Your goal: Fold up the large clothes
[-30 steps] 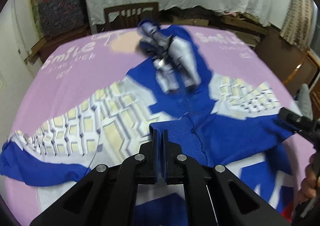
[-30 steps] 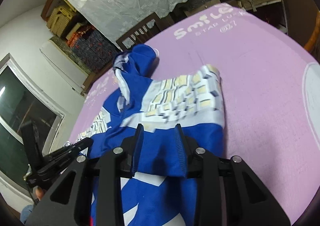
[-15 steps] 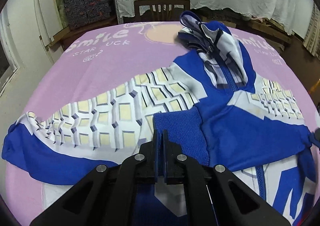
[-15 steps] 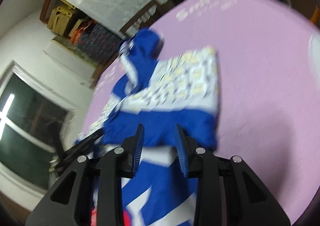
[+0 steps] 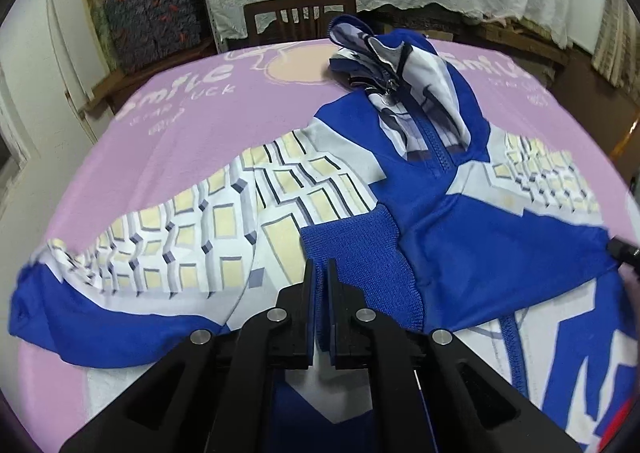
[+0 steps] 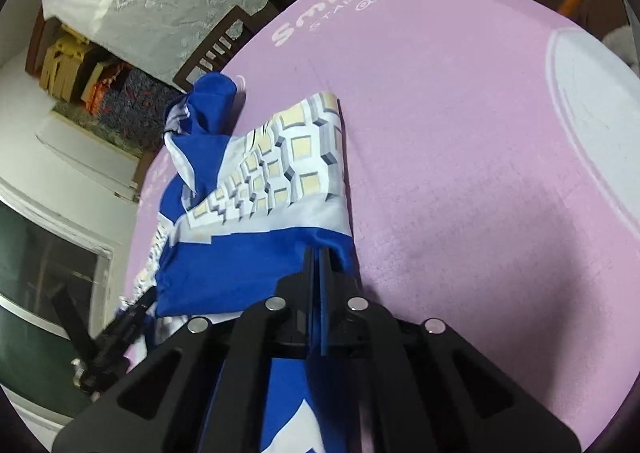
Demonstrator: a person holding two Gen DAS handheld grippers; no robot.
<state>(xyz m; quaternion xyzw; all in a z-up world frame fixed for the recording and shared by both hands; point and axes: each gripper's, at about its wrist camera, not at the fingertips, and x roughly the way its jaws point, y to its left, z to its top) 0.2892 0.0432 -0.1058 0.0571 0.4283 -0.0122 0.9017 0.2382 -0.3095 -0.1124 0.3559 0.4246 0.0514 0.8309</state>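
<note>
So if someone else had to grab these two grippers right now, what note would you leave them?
Left gripper: shut on the blue ribbed cuff of the jacket.
Right gripper: shut on the jacket's blue edge.
The jacket lies front up on the pink table cover, hood at the far end.
Done: both sleeves appear folded in over the chest.
Left: probably release, fold the body, tidy the hood.

left gripper (image 5: 320, 273): matte black plastic, two flat narrow fingers, angular arms with triangular cut-outs, four round silver screw heads in a row | right gripper (image 6: 319, 261): same black build, four silver screws, thin flat fingers, triangular cut-outs in the arms
</note>
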